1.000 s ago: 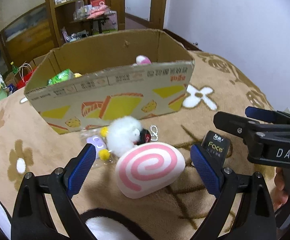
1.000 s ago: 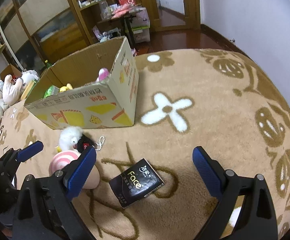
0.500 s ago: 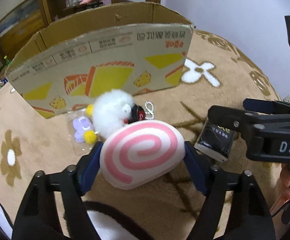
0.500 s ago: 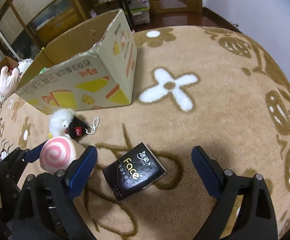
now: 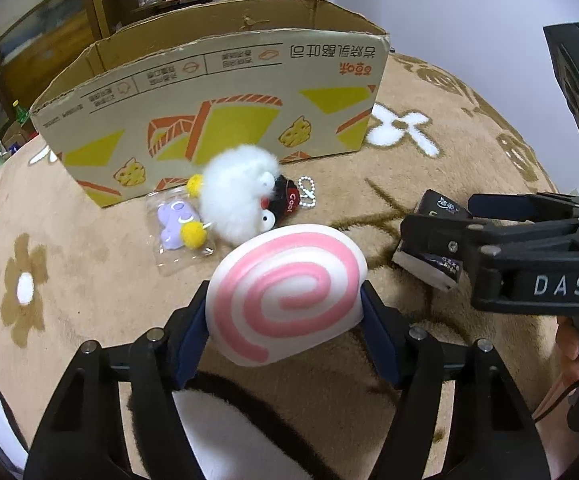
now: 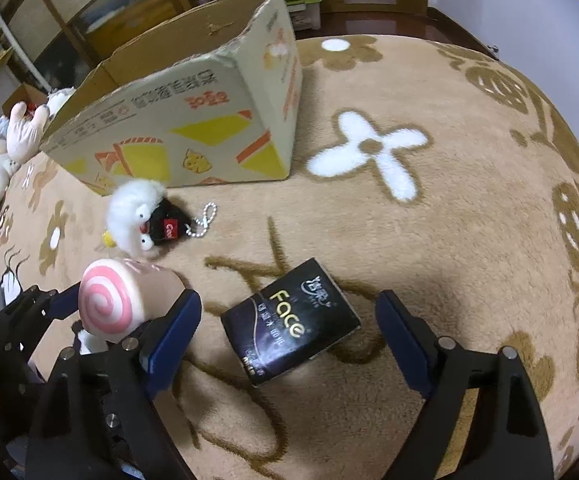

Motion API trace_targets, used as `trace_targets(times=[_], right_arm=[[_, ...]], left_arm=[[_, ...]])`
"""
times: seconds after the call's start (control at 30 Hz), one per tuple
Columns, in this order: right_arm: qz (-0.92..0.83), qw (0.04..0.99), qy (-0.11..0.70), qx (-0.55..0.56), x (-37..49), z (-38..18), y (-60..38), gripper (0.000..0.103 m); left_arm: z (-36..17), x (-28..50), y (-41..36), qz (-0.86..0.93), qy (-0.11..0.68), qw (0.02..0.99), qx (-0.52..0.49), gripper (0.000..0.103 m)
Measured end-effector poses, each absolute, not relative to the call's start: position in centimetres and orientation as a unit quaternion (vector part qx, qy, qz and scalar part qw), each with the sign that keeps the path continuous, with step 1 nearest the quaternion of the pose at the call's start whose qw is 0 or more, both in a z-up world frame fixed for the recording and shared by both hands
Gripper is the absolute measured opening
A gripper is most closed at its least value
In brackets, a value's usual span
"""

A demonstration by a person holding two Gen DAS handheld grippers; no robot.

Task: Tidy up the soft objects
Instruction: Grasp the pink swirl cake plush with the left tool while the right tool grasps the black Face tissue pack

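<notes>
A tan plush blanket with brown and white flower patterns (image 6: 429,240) is covering the surface. An open cardboard box printed with yellow and orange shapes (image 5: 217,120) is standing on it. Near the box front, a fluffy white and black plush keychain (image 5: 245,200) is lying beside a small purple toy in a clear bag (image 5: 177,228). The left gripper (image 5: 285,320) is clenching its jaws on a pink-and-white spiral squishy roll (image 5: 285,292). The right gripper (image 6: 289,328) is hanging with jaws spread around a black tissue packet (image 6: 289,320).
</notes>
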State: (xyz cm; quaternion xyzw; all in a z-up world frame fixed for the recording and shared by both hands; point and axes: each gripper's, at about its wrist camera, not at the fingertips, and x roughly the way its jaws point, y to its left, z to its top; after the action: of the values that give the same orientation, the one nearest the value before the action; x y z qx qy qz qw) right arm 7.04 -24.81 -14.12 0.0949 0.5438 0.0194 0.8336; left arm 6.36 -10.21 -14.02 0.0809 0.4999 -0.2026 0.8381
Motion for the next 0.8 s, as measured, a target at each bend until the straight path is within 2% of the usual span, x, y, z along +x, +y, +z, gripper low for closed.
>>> trace_targets(times=[0.43,0.57,0.8], right_arm=[[0.032,0.808,0.582,0.080,7.4,-15.8,-23.8,0.093],[0.023,0.801,0.595,0.068,7.6,-16.5,-23.5,0.085],[0.023,0.800,0.596,0.070,7.6,-16.8,-23.4,0.085]], left_arm=[[-14.1,6.2,-9.4,-0.189,0.511,0.836,0.072,0.067],[-14.3,6.3,-9.3,-0.189,0.517,0.832,0.067,0.067],[-14.4,6.2,-9.3,-0.189,0.518,0.832,0.066,0.066]])
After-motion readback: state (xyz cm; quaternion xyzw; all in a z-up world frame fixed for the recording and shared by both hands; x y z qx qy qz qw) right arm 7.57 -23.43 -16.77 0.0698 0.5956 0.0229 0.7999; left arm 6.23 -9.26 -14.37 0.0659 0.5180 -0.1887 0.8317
